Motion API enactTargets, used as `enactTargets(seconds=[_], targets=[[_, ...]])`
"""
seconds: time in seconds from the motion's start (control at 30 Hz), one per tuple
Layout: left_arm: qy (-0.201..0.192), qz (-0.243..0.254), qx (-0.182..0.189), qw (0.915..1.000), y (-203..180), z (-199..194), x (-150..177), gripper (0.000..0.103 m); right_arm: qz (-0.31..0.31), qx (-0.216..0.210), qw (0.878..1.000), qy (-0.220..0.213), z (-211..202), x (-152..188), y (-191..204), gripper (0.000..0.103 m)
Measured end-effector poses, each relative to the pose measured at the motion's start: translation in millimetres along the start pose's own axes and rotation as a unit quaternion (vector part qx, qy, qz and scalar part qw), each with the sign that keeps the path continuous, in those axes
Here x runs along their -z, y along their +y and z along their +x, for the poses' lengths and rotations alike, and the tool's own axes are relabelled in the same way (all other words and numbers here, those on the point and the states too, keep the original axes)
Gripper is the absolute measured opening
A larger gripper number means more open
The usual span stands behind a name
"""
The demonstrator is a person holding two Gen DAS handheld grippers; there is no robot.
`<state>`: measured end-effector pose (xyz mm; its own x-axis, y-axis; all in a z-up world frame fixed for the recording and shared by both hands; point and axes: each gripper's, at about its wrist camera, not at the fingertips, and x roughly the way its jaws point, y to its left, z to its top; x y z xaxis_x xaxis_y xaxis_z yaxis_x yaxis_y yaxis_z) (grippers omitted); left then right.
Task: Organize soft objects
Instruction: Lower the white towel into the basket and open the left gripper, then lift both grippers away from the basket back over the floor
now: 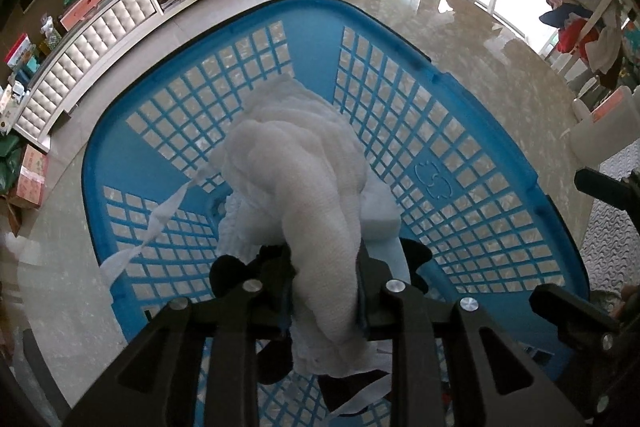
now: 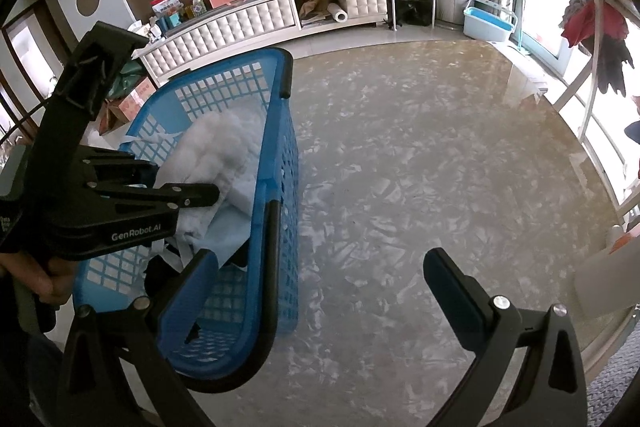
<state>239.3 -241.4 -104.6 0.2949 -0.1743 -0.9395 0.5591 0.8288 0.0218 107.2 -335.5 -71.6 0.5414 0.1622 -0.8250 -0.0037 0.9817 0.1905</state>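
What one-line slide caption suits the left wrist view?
Left tongs shut on a white fluffy cloth over the blue laundry basket on a glossy floor.

Left wrist cam: close above the blue basket [image 1: 472, 163], aimed steeply down into it. Right wrist cam: beside the basket [image 2: 276, 187], tilted down across the open floor [image 2: 420, 155]. Both views share the basket and the white padded cabinet [image 1: 92, 39] beyond it.

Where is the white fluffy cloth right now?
The white fluffy cloth sits centre in the left wrist view, pinched in the left gripper over the blue laundry basket, above the light blue cloth.
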Motion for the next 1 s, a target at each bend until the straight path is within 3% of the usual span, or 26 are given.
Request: enactTargets(seconds=[0.1, 0.37, 0.43, 0.67, 1.0], targets=[[0.002, -0.005, -0.003, 1.0000, 2.5, 1.0, -0.9, 0.026, 0.001, -0.002, 1.000, -0.001, -0.6, -0.1, 0.2, 0.103], [-0.003, -0.006, -0.029, 0.9996, 3.4, -0.1, -2.5, 0.073, 0.005, -0.009, 1.000, -0.004, -6.1, 2.2, -1.9, 0.103], [-0.008, -0.007, -0.023, 0.9997, 2.4, -4.1, -1.5, 0.080, 0.005, -0.010, 1.000, -0.004, -6.5, 3.3, -0.5, 0.103], [-0.016, -0.016, -0.021, 0.9995, 0.0, -24.4, 2.8, 0.082, 0.006, -0.005, 1.000, -0.016, -19.8, 4.5, 0.1, 0.103], [-0.064, -0.018, -0.011, 0.9977, 0.7, -76.5, 27.7, 0.082, 0.001, 0.004, 1.000, -0.031, -47.4, 8.4, 10.2, 0.103]])
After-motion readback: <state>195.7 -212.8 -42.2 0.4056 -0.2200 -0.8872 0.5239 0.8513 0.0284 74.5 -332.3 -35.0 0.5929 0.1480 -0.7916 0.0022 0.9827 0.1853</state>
